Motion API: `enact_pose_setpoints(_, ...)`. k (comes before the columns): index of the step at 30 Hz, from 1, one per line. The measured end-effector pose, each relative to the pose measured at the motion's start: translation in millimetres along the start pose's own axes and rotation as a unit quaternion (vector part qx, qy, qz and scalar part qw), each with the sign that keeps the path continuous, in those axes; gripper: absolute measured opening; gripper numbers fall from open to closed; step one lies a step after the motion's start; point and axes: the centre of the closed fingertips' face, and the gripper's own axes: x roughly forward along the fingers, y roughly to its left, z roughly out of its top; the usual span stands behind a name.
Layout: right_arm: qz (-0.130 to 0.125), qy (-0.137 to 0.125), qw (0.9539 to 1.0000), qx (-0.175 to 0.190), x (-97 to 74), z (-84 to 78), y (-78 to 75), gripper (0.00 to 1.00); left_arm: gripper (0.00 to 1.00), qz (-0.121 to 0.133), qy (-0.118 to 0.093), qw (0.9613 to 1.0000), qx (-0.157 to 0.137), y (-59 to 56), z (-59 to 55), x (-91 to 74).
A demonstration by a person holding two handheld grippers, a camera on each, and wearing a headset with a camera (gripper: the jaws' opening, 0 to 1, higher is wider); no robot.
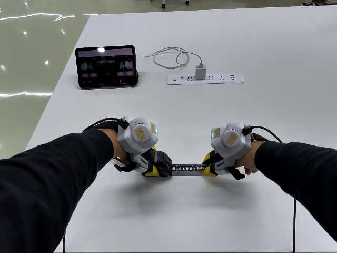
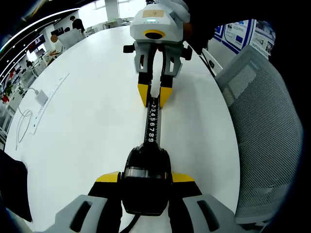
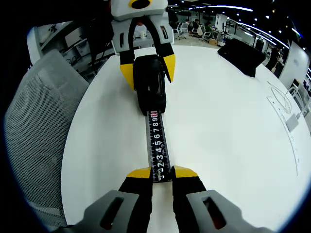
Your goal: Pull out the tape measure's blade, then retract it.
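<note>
Spanning the gap between both hands, the tape measure (image 1: 159, 162) sat low over the white tabletop (image 1: 237, 116); contact could not be told. Left tongs (image 2: 146, 178) were clamped on its black case, the rear hidden between the jaws. Right tongs (image 3: 159, 171) were pinched on the short drawn blade (image 3: 156, 141), covering its end hook. Numerals were too small to read in the head view. Tablet (image 1: 106, 66) and power strip (image 1: 205, 78) lay well apart.
</note>
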Motion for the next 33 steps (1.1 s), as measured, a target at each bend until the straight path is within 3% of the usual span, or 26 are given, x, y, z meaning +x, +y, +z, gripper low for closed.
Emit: enact_pose_setpoints(33,-0.015,0.023,0.9996,0.004,-29.7,-43.0,-4.7,0.10,0.32,-0.002,0.001,1.0000,-0.001,-1.2,0.1,-0.4)
